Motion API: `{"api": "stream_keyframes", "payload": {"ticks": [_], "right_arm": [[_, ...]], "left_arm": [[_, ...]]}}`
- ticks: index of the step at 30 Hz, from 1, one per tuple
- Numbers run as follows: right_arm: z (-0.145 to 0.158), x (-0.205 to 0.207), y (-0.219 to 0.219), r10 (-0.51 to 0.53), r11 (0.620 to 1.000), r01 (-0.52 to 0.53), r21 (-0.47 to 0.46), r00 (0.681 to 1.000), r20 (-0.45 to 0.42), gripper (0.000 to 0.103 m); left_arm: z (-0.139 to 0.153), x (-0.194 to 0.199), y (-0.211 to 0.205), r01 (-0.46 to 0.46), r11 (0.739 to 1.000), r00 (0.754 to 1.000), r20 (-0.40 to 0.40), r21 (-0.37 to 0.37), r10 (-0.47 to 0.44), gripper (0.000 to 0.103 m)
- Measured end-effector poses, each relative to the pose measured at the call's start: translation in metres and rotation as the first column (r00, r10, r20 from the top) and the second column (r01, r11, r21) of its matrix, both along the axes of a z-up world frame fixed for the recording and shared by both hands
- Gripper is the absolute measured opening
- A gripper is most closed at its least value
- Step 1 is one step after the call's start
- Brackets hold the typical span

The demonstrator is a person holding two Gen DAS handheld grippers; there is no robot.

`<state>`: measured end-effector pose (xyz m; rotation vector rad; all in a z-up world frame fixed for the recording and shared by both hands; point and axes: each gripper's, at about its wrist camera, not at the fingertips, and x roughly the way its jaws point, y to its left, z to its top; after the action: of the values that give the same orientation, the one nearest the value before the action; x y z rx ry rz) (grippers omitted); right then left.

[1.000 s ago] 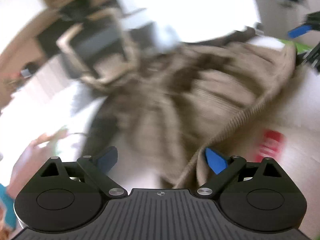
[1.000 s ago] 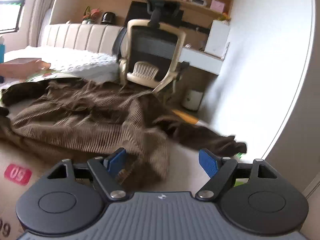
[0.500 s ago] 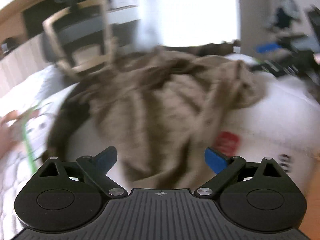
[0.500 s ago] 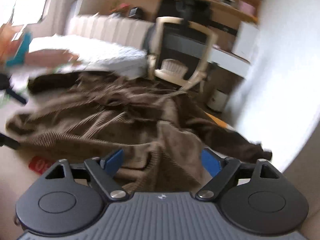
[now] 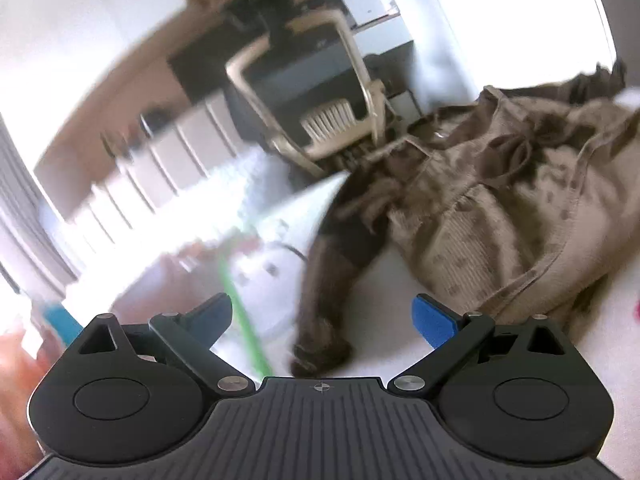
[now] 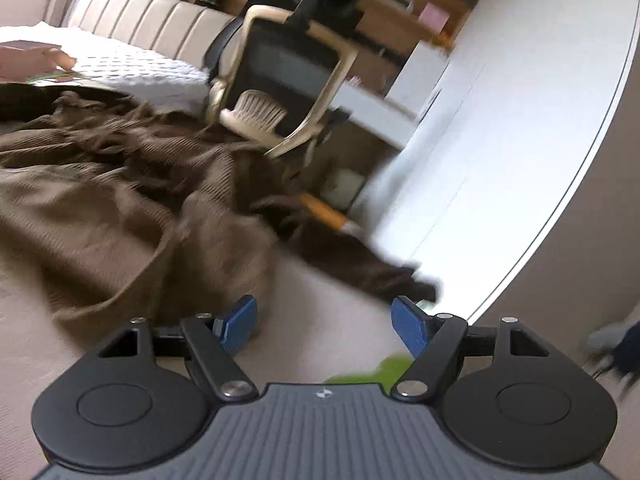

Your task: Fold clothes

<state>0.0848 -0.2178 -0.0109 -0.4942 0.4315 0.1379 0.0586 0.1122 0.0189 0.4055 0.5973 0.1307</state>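
The brown ribbed sweater [image 6: 104, 200] lies crumpled across the left half of the right wrist frame. The fabric appears soft, limp and stretchy. The left gripper [image 5: 324, 320] and right gripper [image 6: 324, 324] are spread, empty. Recommended hold: the dark sleeve cuff [image 5: 320, 354], lower centre of the left wrist frame.

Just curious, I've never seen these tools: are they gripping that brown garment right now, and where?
Nothing is held. The left gripper and right gripper are both open, empty, near the brown garment.
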Motion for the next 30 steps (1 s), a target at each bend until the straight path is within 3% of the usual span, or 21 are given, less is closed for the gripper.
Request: {"api": "stream_keyframes", "payload": {"ticks": [3, 5, 6, 10, 11, 13, 16, 18, 23, 27, 30], "right_arm": [[0.014, -0.017, 0.01, 0.061, 0.995, -0.064, 0.08, 0.997, 0.041, 0.074], [0.025, -0.019, 0.024, 0.121, 0.988, -0.124, 0.088, 0.992, 0.042, 0.079], [0.028, -0.018, 0.032, 0.148, 0.985, -0.15, 0.079, 0.988, 0.034, 0.079], [-0.001, 0.007, 0.067, 0.182, 0.98, -0.185, -0.07, 0.982, -0.042, 0.079], [-0.01, 0.012, 0.071, 0.171, 0.977, -0.176, -0.119, 0.984, -0.048, 0.073], [-0.015, 0.017, 0.067, 0.128, 0.969, -0.12, -0.214, 0.992, 0.021, 0.066], [0.019, 0.008, 0.038, 0.025, 0.987, 0.004, -0.161, 0.984, 0.177, 0.067], [0.032, -0.001, 0.022, -0.016, 0.992, 0.044, -0.117, 0.973, 0.229, 0.069], [0.045, -0.021, -0.001, -0.042, 0.995, 0.062, -0.072, 0.968, 0.249, 0.072], [0.07, -0.049, -0.026, -0.057, 0.998, 0.058, 0.006, 0.965, 0.255, 0.072], [0.084, -0.067, -0.046, -0.009, 0.998, -0.004, 0.067, 0.981, 0.196, 0.076]], "left_arm": [[-0.008, -0.009, -0.002, 0.109, 0.967, 0.989, -0.069, -0.231, -0.128, 0.099], [-0.009, -0.014, -0.01, 0.161, 0.942, 0.978, -0.084, -0.295, -0.193, 0.099], [-0.011, -0.014, -0.016, 0.17, 0.942, 0.974, -0.097, -0.289, -0.205, 0.1], [-0.024, 0.003, -0.039, 0.128, 0.977, 0.975, -0.159, -0.171, -0.156, 0.1], [-0.029, 0.009, -0.042, 0.115, 0.984, 0.977, -0.165, -0.134, -0.137, 0.1], [-0.036, 0.011, -0.041, 0.111, 0.993, 0.979, -0.166, -0.027, -0.114, 0.101], [-0.03, 0.01, -0.03, 0.08, 0.985, 0.99, -0.124, 0.15, -0.061, 0.101], [-0.014, 0.006, -0.017, 0.022, 0.977, 0.999, -0.045, 0.21, -0.013, 0.101], [0.024, 0.004, 0.003, -0.087, 0.977, 0.99, 0.124, 0.193, 0.063, 0.101], [0.04, -0.016, -0.009, -0.033, 0.977, 0.99, 0.138, 0.213, 0.003, 0.101], [0.053, -0.032, -0.017, 0.007, 0.975, 0.988, 0.147, 0.223, -0.04, 0.101]]}}
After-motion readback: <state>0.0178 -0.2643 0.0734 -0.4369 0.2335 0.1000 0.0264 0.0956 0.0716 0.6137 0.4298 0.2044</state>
